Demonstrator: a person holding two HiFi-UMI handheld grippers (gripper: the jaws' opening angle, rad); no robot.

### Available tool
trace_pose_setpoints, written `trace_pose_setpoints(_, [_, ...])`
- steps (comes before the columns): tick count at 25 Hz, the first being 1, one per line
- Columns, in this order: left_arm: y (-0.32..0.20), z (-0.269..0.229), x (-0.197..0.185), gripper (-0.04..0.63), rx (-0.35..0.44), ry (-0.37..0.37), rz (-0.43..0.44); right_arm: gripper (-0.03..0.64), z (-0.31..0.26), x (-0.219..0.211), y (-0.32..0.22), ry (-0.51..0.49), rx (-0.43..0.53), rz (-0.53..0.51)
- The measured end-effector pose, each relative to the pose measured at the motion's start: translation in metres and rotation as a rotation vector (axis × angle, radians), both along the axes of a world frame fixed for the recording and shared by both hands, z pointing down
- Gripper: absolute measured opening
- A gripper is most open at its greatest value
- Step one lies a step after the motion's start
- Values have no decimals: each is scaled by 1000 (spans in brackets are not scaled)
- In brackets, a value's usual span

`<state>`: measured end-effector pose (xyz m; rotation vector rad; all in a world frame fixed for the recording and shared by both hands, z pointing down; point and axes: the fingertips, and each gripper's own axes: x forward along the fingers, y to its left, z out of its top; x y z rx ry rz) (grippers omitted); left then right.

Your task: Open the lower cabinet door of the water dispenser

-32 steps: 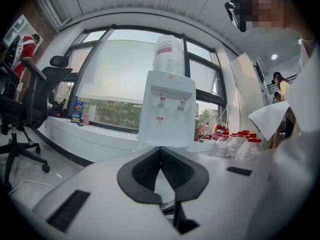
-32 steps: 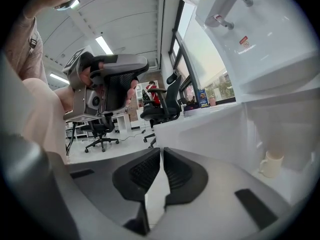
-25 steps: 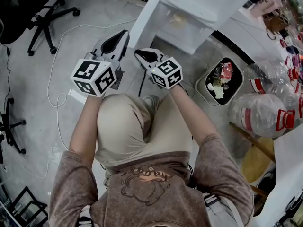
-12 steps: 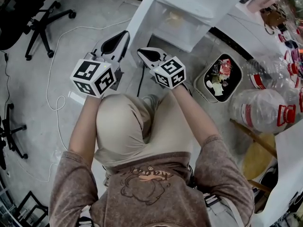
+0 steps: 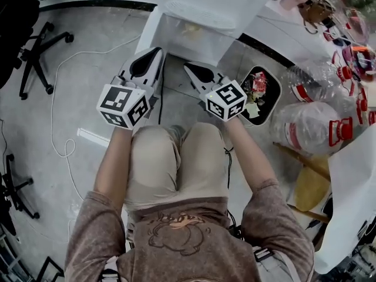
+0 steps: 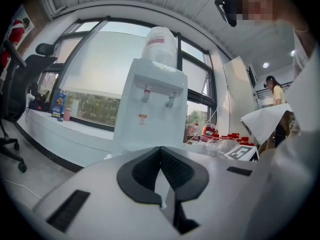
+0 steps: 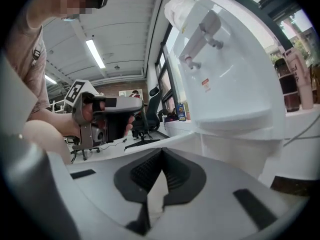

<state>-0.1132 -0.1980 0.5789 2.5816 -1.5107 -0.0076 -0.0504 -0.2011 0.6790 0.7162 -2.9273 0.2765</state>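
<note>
Water dispenser (image 5: 194, 25) ahead; bin (image 5: 267, 78) right of it; bottles (image 5: 308, 131), seemingly, further right.

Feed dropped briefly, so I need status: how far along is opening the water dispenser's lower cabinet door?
Done: nothing visible yet. In hand: the left tool and right tool point at the water dispenser, both shut, empty and touching nothing. The lower door is hidden behind the tools, so its state is unclear. Left: likely reach the door, grip it and pull it open.
</note>
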Motion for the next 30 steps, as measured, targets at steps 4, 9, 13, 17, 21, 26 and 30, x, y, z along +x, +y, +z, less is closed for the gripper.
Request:
trace_pose_setpoints(4, [-9, -30, 10, 12, -25, -3, 51, 6, -43, 32, -4, 8, 7, 45])
trace_pose_setpoints(9, [-14, -103, 1, 12, -61, -25, 41, 6, -124, 45, -4, -8, -50, 111])
trace_pose_setpoints(13, [-9, -183, 7, 12, -92, -26, 73, 6, -212, 48, 0, -20, -77, 142])
trace_pose_setpoints(17, [1, -272, 13, 12, -101, -11, 101, 6, -310, 43, 7, 15, -38, 149])
trace_pose_setpoints(21, [8, -358, 18, 12, -98, 7, 127, 6, -405, 48, 10, 11, -22, 190])
trace_pose_setpoints(26, [20, -433, 24, 12, -110, 27, 172, 6, -500, 63, 22, -22, 8, 248])
trace_pose_setpoints(30, [25, -465, 29, 12, -104, 22, 201, 6, -543, 66, 31, -36, 21, 280])
